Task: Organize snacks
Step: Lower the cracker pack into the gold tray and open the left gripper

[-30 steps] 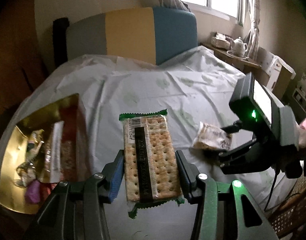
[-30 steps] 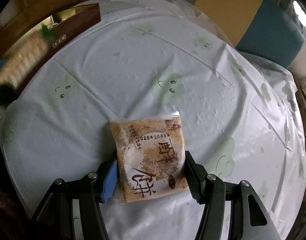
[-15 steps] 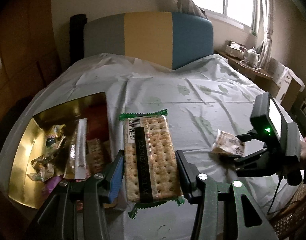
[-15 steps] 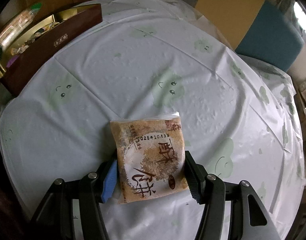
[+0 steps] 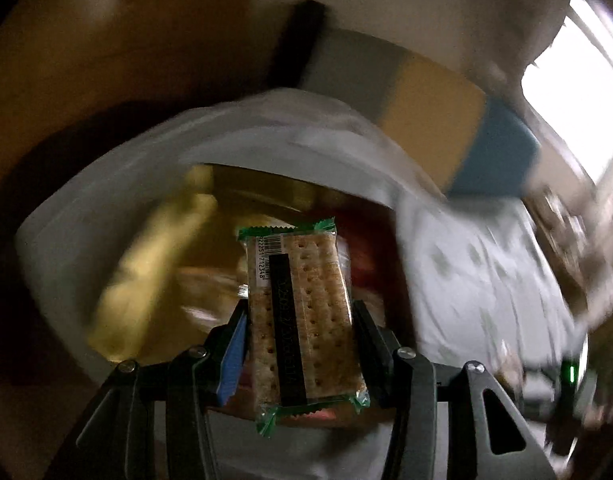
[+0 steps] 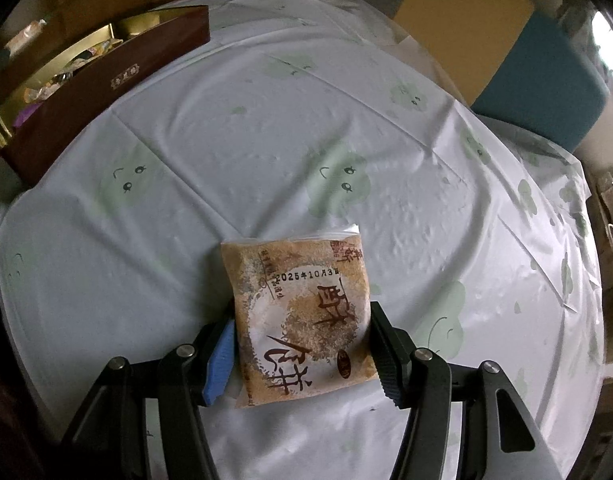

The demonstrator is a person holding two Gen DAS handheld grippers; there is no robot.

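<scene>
A clear cracker packet [image 5: 302,320] with green ends sits upright between the jaws of my left gripper [image 5: 300,344], which is shut on it. It hangs over the gold-lined snack box [image 5: 154,264], blurred in the left wrist view. In the right wrist view my right gripper [image 6: 302,340] is shut on a brown pastry packet [image 6: 302,316] with a printed date, held just over the white tablecloth [image 6: 266,152]. The same snack box [image 6: 98,84], with a dark red wall and several wrapped snacks inside, stands at the far left of the table.
A chair back [image 6: 502,48] in grey, yellow and blue stands behind the table. The tablecloth has pale green cloud prints. A bright window [image 5: 574,92] lies to the right, with a cluttered shelf [image 5: 566,232] below it.
My left gripper has swung left with the cracker packet and rolled, from over the tablecloth to over the snack box. The right gripper and its pastry packet have stayed still.
</scene>
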